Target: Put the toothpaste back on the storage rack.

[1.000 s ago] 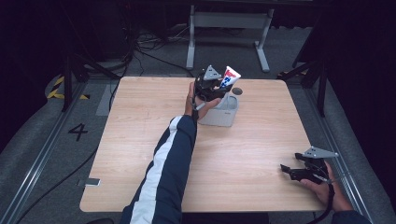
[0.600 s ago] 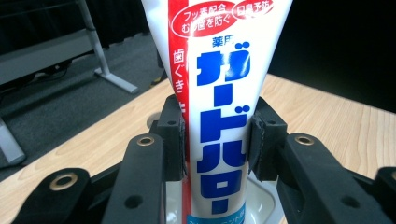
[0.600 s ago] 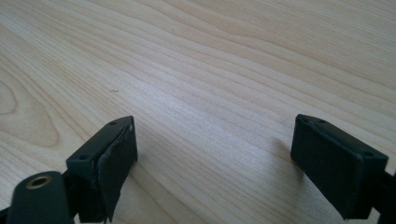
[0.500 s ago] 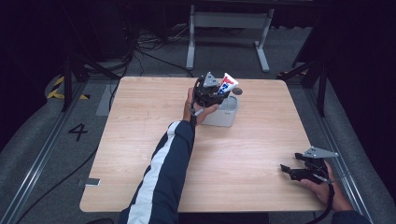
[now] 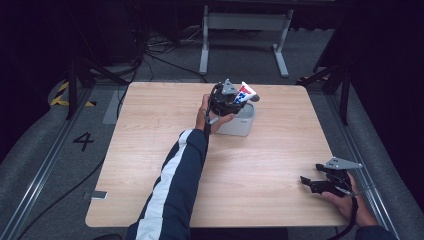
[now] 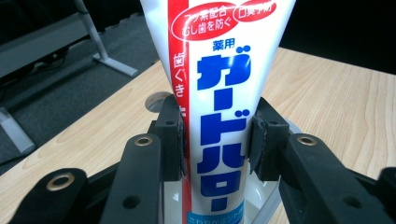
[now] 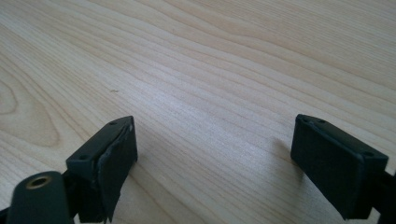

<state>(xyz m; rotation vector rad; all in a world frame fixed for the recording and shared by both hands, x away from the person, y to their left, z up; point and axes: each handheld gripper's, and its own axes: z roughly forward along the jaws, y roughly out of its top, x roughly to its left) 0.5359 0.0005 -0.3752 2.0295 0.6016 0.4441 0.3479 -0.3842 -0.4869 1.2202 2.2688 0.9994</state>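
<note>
Overhead, the left hand-held gripper (image 5: pixel 235 98) clamps a toothpaste tube (image 5: pixel 244 93) above a small white container (image 5: pixel 242 122) toward the 12 o'clock side of the tabletop (image 5: pixel 150 165), a little right of centre. The left gripper view confirms the hold: both black pads press the tube's (image 6: pixel 219 116) flanks at mid-body, its blue and red Japanese lettering running along the length. The tube's long axis runs straight away from the left hand-held gripper (image 6: pixel 215 140) in that view; from the high view it tilts up and toward 2 o'clock, one end over the container's open mouth. That is the relation any coming move turns on, most likely a lowering into, or a lift clear of, the container (image 6: pixel 266 198), whose pale rim shows directly beneath and behind the tube.

At about 4 o'clock, well apart from the tube, the right hand-held gripper (image 5: pixel 311 184) rests low near the table edge. Its own view shows the jaws spread wide over bare wood grain (image 7: pixel 224 84), nothing between them. The left hand is plainly the nearer one.

Both ends of the tube are cut off in the left gripper view, so which end carries the cap cannot be told. Whether the tube touches the container's rim or floor is hidden behind the jaws.
</note>
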